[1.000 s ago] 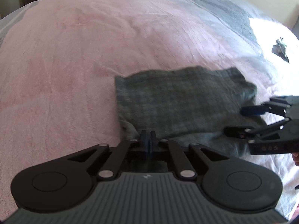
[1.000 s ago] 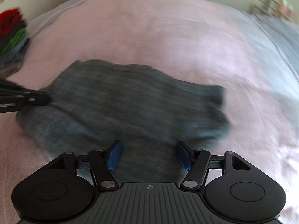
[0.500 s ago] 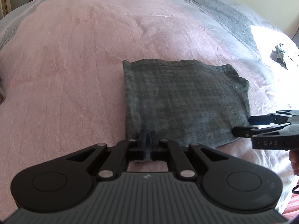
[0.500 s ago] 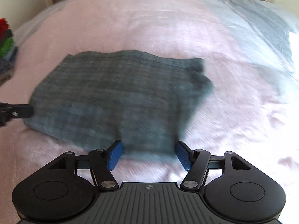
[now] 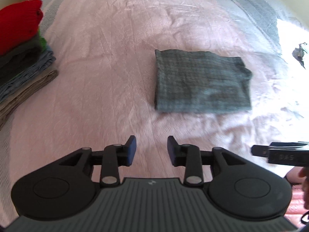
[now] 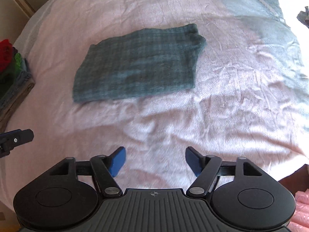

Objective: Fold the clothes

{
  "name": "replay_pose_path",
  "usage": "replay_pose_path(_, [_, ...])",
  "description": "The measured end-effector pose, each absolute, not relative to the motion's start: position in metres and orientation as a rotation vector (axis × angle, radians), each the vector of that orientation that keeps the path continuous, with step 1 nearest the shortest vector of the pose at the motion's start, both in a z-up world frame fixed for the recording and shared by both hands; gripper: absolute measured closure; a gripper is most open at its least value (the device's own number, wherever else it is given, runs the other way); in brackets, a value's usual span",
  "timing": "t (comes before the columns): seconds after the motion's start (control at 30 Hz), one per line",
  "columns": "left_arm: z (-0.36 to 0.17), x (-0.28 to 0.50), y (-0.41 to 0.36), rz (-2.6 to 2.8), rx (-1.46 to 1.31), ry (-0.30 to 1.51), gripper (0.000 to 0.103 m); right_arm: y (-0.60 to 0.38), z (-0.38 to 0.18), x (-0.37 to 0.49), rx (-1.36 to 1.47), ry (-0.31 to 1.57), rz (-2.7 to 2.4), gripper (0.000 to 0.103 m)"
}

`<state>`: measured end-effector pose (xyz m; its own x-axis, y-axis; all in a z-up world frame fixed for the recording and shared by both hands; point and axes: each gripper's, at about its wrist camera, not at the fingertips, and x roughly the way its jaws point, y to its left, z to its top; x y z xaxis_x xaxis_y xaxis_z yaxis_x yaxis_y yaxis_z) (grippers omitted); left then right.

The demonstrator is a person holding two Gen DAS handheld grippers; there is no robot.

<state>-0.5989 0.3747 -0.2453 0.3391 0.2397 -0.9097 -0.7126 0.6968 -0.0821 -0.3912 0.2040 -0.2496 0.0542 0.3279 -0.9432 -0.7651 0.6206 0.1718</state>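
A folded grey-green checked garment (image 5: 202, 81) lies flat on the pink bedspread (image 5: 115, 77); it also shows in the right wrist view (image 6: 139, 63). My left gripper (image 5: 151, 149) is open and empty, pulled back well short of the garment's near edge. My right gripper (image 6: 154, 161) is open and empty, also back from the garment. The right gripper's tip shows at the right edge of the left wrist view (image 5: 280, 153). The left gripper's tip shows at the left edge of the right wrist view (image 6: 17, 138).
A stack of folded clothes (image 5: 21, 61), red on top, sits at the bed's left side and shows in the right wrist view (image 6: 11, 73). A small dark item (image 5: 299, 52) lies far right in bright sunlight. A grey striped cover (image 5: 256, 9) lies at the back right.
My left gripper has opened and let go of the garment's near edge. Both grippers have drawn back from it. The garment now lies flat and folded on the bed.
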Motion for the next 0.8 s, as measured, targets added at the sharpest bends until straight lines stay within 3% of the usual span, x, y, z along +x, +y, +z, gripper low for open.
replay_pose_path(0.3, [-0.182, -0.618, 0.336, 0.657, -0.45, 1.035, 0.053, 0.187, -0.192, -0.417, -0.436, 1.186, 0.886, 0.026])
replay_pose_path(0.43, [-0.162, -0.621, 0.322, 0.655, -0.404, 1.01, 0.048, 0.177, -0.174, -0.43, -0.415, 1.165, 0.89, 0.02])
replay_pose_path(0.8, [-0.127, -0.631, 0.304, 0.665, -0.357, 0.979, 0.045, 0.17, -0.154, -0.448, -0.406, 1.165, 0.916, 0.017])
